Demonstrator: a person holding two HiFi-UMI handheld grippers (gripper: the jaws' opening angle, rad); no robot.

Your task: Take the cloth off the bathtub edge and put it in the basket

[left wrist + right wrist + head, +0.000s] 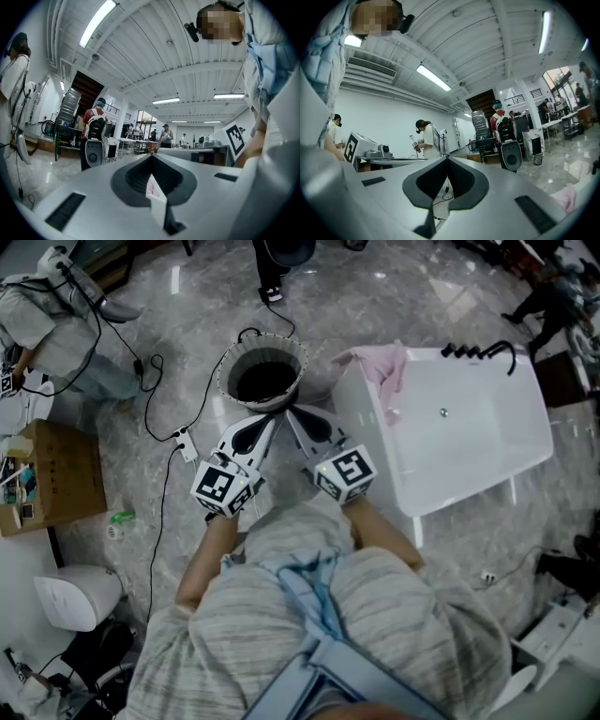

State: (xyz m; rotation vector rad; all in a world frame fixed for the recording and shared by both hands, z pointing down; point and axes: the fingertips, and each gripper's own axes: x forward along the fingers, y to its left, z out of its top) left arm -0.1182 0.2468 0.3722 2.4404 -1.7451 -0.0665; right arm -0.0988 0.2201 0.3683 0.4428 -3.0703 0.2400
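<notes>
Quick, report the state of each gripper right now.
Left gripper: closed, jaws together, holding nothing.
Right gripper: closed, jaws together, holding nothing.

A pink cloth (382, 368) hung crumpled over the white tub's (473, 427) near-left corner. The round basket (263, 374), dark inside, stood upright on the floor just beside it.

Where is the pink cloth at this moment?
In the head view, the pink cloth hangs over the upper-left corner of the white bathtub, just right of the basket.
</notes>
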